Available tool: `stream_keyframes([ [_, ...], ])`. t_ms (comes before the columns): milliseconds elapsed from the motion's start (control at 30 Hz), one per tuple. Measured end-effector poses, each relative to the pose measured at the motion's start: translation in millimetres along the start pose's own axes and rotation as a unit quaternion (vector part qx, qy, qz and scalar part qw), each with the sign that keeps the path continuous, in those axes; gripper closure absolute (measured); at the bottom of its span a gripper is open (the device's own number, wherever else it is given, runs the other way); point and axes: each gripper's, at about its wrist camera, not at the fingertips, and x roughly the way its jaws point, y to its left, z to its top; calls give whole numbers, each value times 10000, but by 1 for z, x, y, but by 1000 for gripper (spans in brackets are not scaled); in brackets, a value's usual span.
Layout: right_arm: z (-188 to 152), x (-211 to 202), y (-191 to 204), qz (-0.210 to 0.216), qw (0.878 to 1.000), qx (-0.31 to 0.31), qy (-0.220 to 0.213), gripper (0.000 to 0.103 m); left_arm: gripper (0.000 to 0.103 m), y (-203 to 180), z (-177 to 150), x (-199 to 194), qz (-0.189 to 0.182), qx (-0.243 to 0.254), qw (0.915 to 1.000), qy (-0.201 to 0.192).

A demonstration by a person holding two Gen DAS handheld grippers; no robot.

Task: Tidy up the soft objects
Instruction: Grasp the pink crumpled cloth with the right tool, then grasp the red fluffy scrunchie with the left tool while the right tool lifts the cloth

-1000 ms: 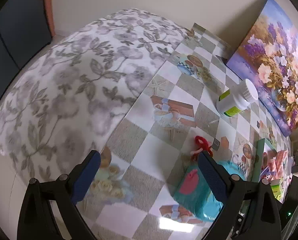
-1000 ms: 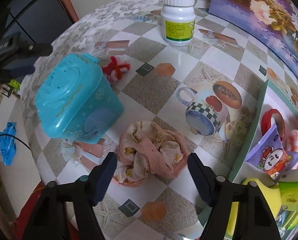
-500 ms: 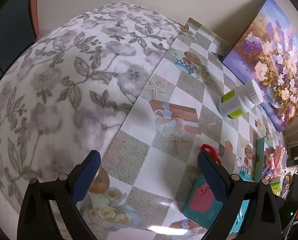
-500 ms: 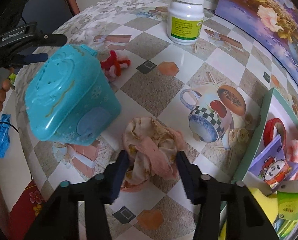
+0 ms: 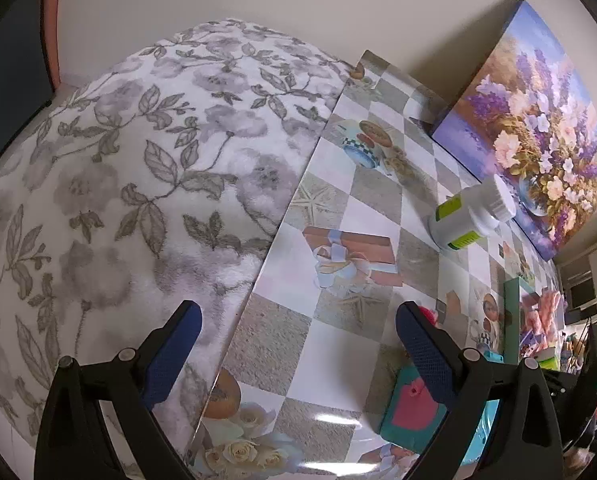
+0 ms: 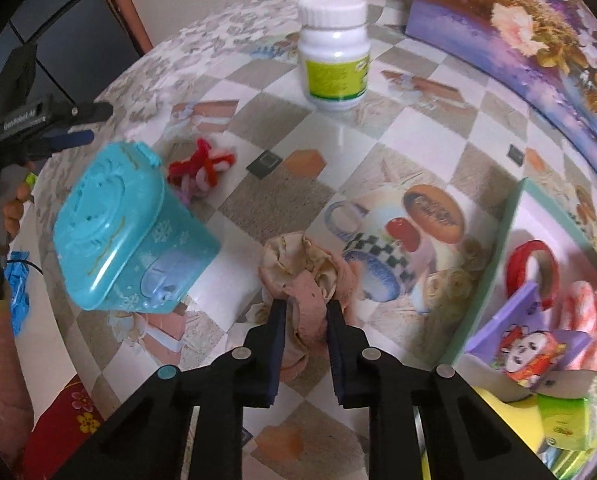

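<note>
Checkered oilcloth printed with cups and gift boxes covers the table, with a grey floral blanket lying just past its edge and a flower painting leaning on the wall.

In the right wrist view, the right gripper has its two fingers drawn in narrow, pinching a crumpled pink and beige cloth between them. The cloth bunches up beyond the fingertips and its lower folds touch the tabletop. To the left of this gripper stands a turquoise plastic box with its lid on, tilted in this view. Beyond the box, ahead and left of the fingers, lies a tangle of red and pink pipe cleaners. Farther ahead, a white pill bottle with a green label stands upright. To the gripper's right a green-walled tray holds a red tape roll, a purple cartoon packet and a pink fluffy cloth.

The left gripper hangs with its fingers spread wide and nothing between them, above the seam where the blanket meets the oilcloth. The turquoise box sits just beside its right finger, partly hidden behind it. The pill bottle is ahead and to its right.
</note>
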Motion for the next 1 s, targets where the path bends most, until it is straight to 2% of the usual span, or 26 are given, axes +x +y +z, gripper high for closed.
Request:
stream_keyframes([
  [167, 2, -15, -3, -22, 9998, 43, -186, 84, 5, -6, -1, -6, -56, 117, 9999, -82],
  [300, 2, -23, -8, -77, 9996, 85, -260, 84, 5, -24, 12, 7, -11, 432, 9989, 193],
  [400, 5, -26, -11, -70, 9994, 126, -325, 84, 13, -46, 25, 29, -366, 712, 9930, 865],
  [467, 6, -29, -13, -62, 9992, 169, -364, 84, 24, -62, 31, 45, -596, 829, 9853, 1367],
  [600, 6, -34, -12, -30, 9990, 158, -414, 84, 26, -86, 33, 76, -803, 816, 9701, 2140],
  [800, 6, -40, -13, 4, 9986, 167, -497, 84, 38, -109, 22, 104, -862, 746, 9565, 2686],
  [867, 5, -42, -14, 12, 9985, 190, -519, 84, 51, -112, 22, 108, -814, 698, 9567, 2706],
  [900, 5, -43, -15, 18, 9983, 198, -540, 84, 52, -114, 22, 108, -800, 698, 9572, 2691],
  [933, 5, -46, -15, 25, 9981, 209, -571, 84, 60, -114, 23, 108, -792, 662, 9578, 2684],
  [967, 5, -48, -16, 35, 9979, 225, -605, 84, 73, -114, 23, 109, -768, 621, 9586, 2670],
  [1000, 5, -50, -17, 45, 9977, 244, -633, 84, 79, -114, 22, 110, -726, 602, 9596, 2651],
])
